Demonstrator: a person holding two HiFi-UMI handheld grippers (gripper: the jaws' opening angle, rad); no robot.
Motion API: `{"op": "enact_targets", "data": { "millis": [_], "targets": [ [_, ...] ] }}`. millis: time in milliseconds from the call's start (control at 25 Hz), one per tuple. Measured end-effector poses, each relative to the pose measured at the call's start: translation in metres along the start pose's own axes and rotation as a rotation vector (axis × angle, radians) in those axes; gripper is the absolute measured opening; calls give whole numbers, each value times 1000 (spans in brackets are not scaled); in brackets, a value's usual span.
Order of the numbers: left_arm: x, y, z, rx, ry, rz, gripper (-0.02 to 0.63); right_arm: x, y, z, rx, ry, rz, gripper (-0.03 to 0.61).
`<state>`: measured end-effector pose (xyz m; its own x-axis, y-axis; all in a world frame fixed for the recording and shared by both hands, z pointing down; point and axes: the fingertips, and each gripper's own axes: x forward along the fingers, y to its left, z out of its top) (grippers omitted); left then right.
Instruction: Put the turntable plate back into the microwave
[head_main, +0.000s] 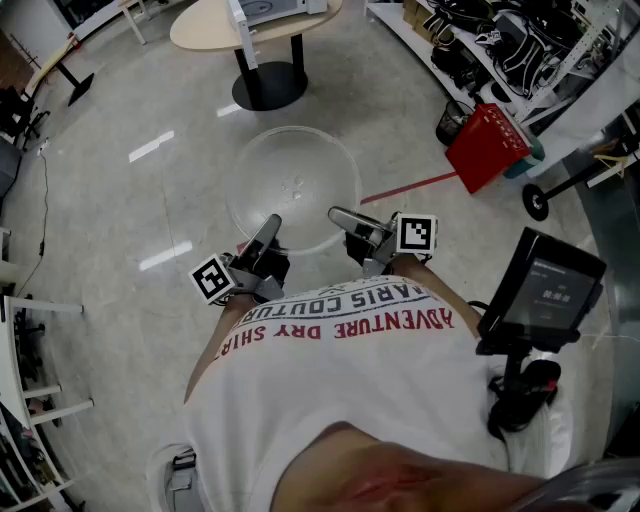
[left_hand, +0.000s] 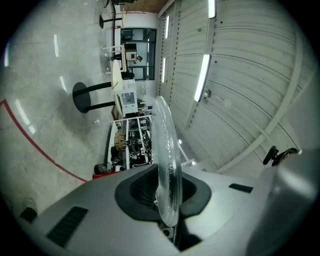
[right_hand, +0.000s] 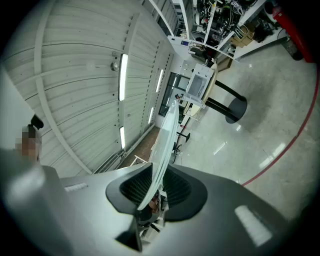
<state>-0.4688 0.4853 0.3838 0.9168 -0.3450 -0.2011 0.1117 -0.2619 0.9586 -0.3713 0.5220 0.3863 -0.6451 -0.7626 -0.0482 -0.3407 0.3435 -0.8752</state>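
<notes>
In the head view, a person in a white printed T-shirt holds the turntable plate out in front, above the grey floor. The clear disc lies about level with its face up. The left gripper grips its near-left rim and the right gripper its near-right rim. Beyond it stands a round table carrying what looks like the microwave; its inside cannot be made out. To the right a red bin sits tilted, its contents hidden.

In the left gripper view, the left gripper has both jaws closed on the plate, seen edge-on. The rim sits between the dark pads and the disc runs straight away from them. The table shows far off.

In the right gripper view, the right gripper is likewise clamped on the plate, again edge-on. The plate's thin edge runs from the jaws towards the white microwave on the table.
</notes>
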Motion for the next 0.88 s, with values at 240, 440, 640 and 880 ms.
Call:
{"op": "enact_targets", "data": {
  "millis": [240,440,640,880],
  "targets": [
    [6,5,-4,-1,17,1,28,-5,-3,2,-4,-2,-8,55],
    [12,7,-5,-6,31,-4,28,-9,-6,4,3,-19,-16,55],
    [19,14,-11,-35,43,-9,28,-17,-11,8,-15,-30,-17,55],
    [25,19,-15,-53,54,-15,28,-24,-17,12,34,-74,-18,54]
  ]
}}
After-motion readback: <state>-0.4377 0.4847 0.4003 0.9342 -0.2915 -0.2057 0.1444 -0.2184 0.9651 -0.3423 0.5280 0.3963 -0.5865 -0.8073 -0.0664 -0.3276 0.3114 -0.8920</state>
